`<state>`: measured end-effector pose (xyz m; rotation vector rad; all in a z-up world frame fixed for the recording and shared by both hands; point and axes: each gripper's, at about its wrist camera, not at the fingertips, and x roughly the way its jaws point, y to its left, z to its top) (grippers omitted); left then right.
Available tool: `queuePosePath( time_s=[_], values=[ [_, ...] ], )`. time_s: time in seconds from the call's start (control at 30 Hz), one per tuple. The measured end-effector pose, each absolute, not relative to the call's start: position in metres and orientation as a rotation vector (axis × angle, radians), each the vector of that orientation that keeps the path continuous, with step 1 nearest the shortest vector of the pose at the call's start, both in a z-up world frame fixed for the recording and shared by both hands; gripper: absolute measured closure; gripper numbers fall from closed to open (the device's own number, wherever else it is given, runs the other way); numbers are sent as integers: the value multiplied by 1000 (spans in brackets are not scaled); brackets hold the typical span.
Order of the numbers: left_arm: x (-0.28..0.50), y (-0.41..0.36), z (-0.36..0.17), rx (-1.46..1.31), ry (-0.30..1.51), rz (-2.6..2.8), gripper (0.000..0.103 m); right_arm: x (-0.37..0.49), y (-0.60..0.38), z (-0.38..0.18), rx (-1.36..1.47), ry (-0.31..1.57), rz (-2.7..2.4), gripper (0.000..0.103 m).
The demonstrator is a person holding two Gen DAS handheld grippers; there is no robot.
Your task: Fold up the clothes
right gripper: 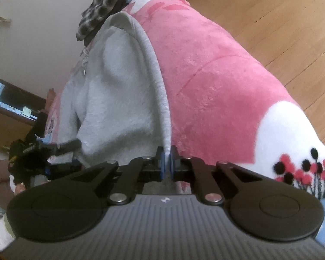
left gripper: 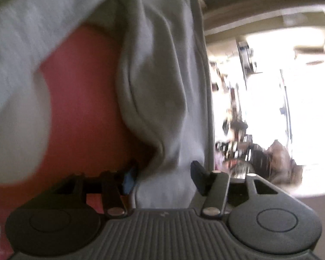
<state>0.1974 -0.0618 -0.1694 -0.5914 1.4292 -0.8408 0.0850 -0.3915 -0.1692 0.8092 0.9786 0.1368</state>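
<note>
Legibly no writing; right gripper (right gripper: 167, 159) fingers pinching grey sweatshirt (right gripper: 119, 99) hem, left gripper (left gripper: 162, 173) fingers spread.

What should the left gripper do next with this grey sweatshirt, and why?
Probably close the left gripper on the sweatshirt fabric lying between its open pads. The right gripper is already shut on the ribbed hem, so pinching on the left too would let both lift the edge over the pink blanket.

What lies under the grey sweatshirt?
The grey sweatshirt lies on a pink blanket, which shows beside it. Whatever the blanket covers is hidden. The right claw pinches the sweatshirt's edge.
</note>
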Motion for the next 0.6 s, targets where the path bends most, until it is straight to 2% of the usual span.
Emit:
queuePosePath(
  time_s=[0.1, 0.2, 0.33, 0.6],
  values=[
    [174, -53, -166, -514, 1457, -869, 38, 84, -400, -172, 873, 1012, 140, 95],
    [138, -35, -168, -468, 1469, -903, 34, 71, -404, -178, 960, 1051, 156, 87],
    [91, -25, -168, -412, 1498, -927, 34, 45, -395, -178, 970, 1109, 202, 81],
    [1, -16, -162, -299, 1571, -896, 38, -19, -377, -168, 1028, 1165, 270, 79]
  ],
)
